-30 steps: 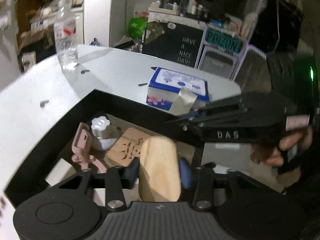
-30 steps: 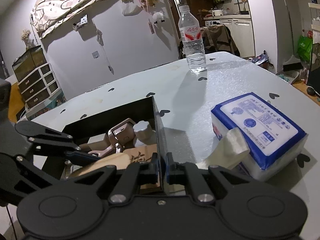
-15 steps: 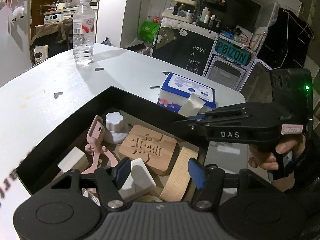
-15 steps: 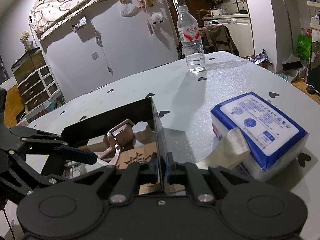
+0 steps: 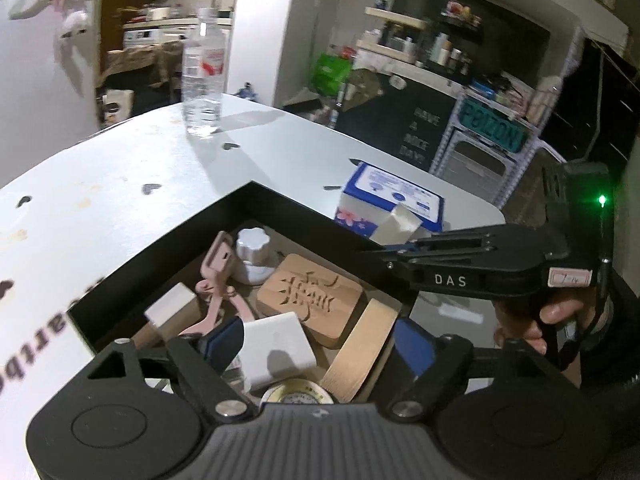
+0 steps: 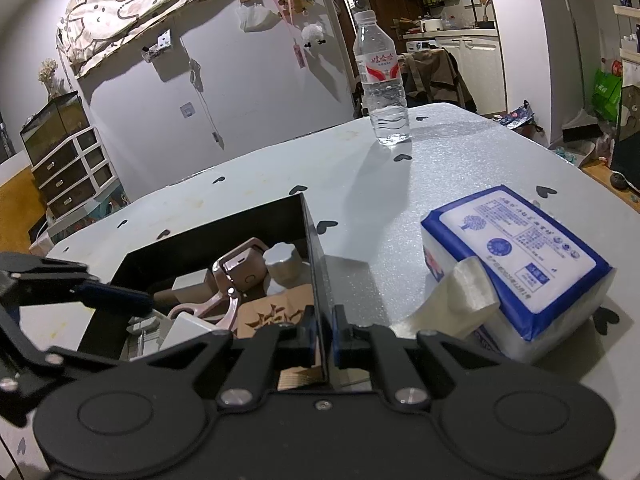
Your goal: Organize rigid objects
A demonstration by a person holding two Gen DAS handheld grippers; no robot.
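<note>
Inside black box (image 5: 280,216): pale wooden slat (image 5: 360,352) leaning, carved block (image 5: 310,300) alongside.

The left tongs (image 5: 320,344) point steeply down over the black box (image 5: 304,220), their jaws opening, blue pads (image 5: 224,340) well apart. Nothing is pressed between them; they hang above the things lying in the box. The right tongs (image 6: 322,336) are closed on the box's thin side wall, one pad on each face of it, angled downward. In the left wrist view the right tongs reach across to that same wall from the side, and a bare hand (image 5: 552,320) is wrapped around their grip, fingers curled on the trigger.
</note>
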